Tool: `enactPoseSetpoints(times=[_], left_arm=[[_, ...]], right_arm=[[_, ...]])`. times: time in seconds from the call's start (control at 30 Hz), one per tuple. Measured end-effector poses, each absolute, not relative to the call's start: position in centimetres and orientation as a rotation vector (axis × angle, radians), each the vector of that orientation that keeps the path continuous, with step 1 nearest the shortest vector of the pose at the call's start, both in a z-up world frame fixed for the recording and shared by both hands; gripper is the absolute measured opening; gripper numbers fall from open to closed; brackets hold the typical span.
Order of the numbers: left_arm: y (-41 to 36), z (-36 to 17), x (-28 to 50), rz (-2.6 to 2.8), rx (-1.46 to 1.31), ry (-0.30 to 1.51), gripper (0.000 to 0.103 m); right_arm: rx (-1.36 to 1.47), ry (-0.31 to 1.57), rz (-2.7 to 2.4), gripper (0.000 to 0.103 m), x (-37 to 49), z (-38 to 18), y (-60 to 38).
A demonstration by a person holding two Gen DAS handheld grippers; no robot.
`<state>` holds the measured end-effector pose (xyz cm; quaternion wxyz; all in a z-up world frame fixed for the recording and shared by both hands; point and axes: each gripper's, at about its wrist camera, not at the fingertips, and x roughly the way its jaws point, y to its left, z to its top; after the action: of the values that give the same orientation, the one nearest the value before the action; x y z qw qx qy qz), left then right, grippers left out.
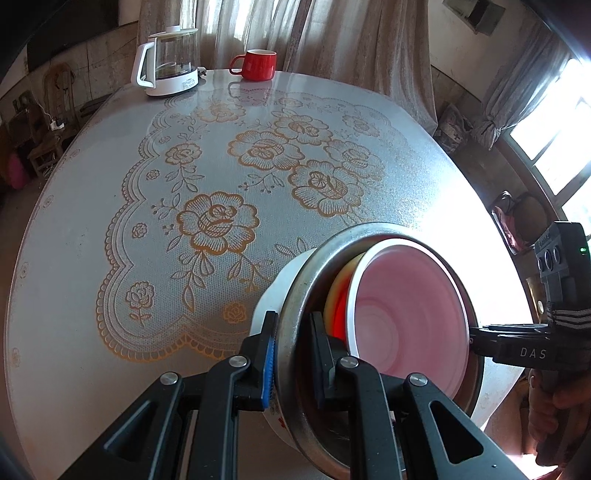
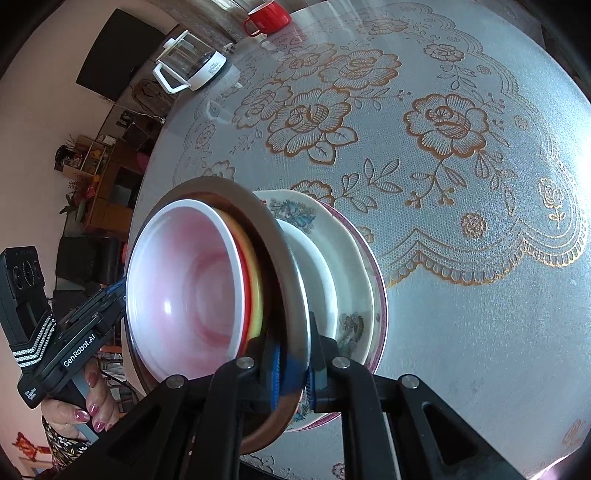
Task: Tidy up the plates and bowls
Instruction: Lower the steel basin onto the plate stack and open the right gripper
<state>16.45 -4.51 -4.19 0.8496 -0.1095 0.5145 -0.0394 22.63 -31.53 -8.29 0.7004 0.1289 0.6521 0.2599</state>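
A stack of nested dishes stands on the table. A metal bowl (image 1: 295, 295) (image 2: 284, 258) holds a yellow-red bowl (image 1: 338, 295) (image 2: 255, 288) and a white-rimmed pink bowl (image 1: 406, 310) (image 2: 184, 280). Under it lie a white bowl (image 2: 317, 269), a floral plate (image 2: 351, 295) and a purple-rimmed plate (image 2: 380, 295). My left gripper (image 1: 293, 332) is shut on the metal bowl's rim at its near side. My right gripper (image 2: 295, 343) is shut on the same rim from the opposite side, and shows in the left wrist view (image 1: 476, 334).
A glass kettle with white base (image 1: 168, 61) (image 2: 188, 64) and a red mug (image 1: 255, 64) (image 2: 267, 16) stand at the table's far edge. The table (image 1: 184, 184) (image 2: 461, 295) has a floral lace-print cover. Furniture and curtains surround it.
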Motion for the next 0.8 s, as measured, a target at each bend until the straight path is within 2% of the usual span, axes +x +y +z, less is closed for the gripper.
enactPoseSetpoints(times=[0.7, 0.8], left_arm=[[-4.7, -6.6, 17.6, -0.118, -0.232, 1.146, 0.016], [-4.6, -7.2, 17.5, -0.117, -0.227, 1.157, 0.016]], right_arm=[[0.284, 1.419, 0.485, 0.010, 22.5, -8.5, -31.8], [0.302, 1.418, 0.479, 0.013, 22.6, -8.5, -31.9]])
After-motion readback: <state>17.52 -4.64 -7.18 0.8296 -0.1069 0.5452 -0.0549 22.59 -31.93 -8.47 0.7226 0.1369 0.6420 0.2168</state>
